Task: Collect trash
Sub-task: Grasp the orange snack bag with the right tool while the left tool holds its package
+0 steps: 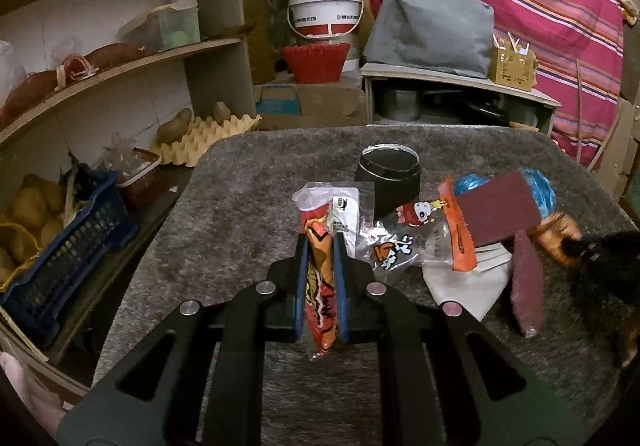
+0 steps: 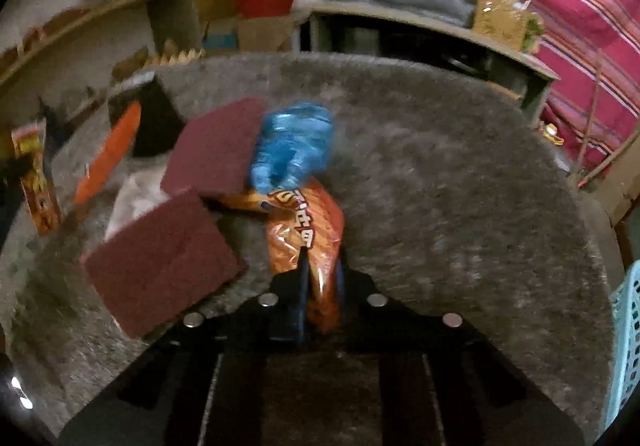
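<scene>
The left claw (image 1: 320, 246) is clamped on a red-orange snack wrapper (image 1: 318, 278), whose long axis runs along the fingers, its clear crimped end pointing away toward the black cup (image 1: 387, 175). The right claw (image 2: 322, 266) is clamped on the near end of an orange snack bag (image 2: 306, 230), which lies on the grey felt table (image 2: 440, 185) with its long axis pointing away toward a crumpled blue plastic bag (image 2: 294, 143). Two maroon scouring pads (image 2: 160, 262) lie just left of it.

A grey fuzzy table (image 1: 248, 181) carries a black cup (image 1: 390, 175) near its far edge, wrappers (image 1: 404, 242), 2 maroon pads (image 2: 160, 262).
</scene>
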`<state>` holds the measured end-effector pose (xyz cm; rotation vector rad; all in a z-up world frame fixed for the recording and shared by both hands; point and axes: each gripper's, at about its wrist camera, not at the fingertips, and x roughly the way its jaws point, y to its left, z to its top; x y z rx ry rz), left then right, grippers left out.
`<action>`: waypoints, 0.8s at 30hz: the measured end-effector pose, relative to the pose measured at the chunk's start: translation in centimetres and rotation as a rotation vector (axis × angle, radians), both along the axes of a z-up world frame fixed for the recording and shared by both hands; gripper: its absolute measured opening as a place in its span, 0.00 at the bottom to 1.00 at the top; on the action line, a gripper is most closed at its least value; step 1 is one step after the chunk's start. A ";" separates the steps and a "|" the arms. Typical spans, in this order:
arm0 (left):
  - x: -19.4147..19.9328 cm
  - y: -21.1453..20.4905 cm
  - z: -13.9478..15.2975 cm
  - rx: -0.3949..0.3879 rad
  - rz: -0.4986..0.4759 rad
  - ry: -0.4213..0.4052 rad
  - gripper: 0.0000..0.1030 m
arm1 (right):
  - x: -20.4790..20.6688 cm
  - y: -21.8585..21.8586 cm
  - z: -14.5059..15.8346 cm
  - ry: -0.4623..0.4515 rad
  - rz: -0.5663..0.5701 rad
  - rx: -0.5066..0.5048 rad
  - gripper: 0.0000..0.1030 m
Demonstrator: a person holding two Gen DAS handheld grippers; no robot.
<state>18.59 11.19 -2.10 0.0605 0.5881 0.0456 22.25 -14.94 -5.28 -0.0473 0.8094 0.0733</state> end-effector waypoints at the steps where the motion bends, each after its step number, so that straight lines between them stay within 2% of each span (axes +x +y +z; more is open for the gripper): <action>1: 0.0 0.0 0.1 -0.001 0.000 -0.002 0.11 | -0.4 -0.7 0.9 -0.028 -0.019 0.000 0.12; 5: -0.2 -0.2 0.3 -0.004 0.000 -0.008 0.11 | -1.7 -4.0 3.3 -0.086 -0.080 0.045 0.12; 9: -0.3 -0.4 0.5 -0.005 -0.002 -0.009 0.11 | -2.2 -6.4 3.8 -0.095 -0.124 0.065 0.12; 24: -1.2 -4.1 2.0 0.003 -0.035 -0.037 0.11 | -3.4 -8.5 4.1 -0.113 -0.126 0.031 0.12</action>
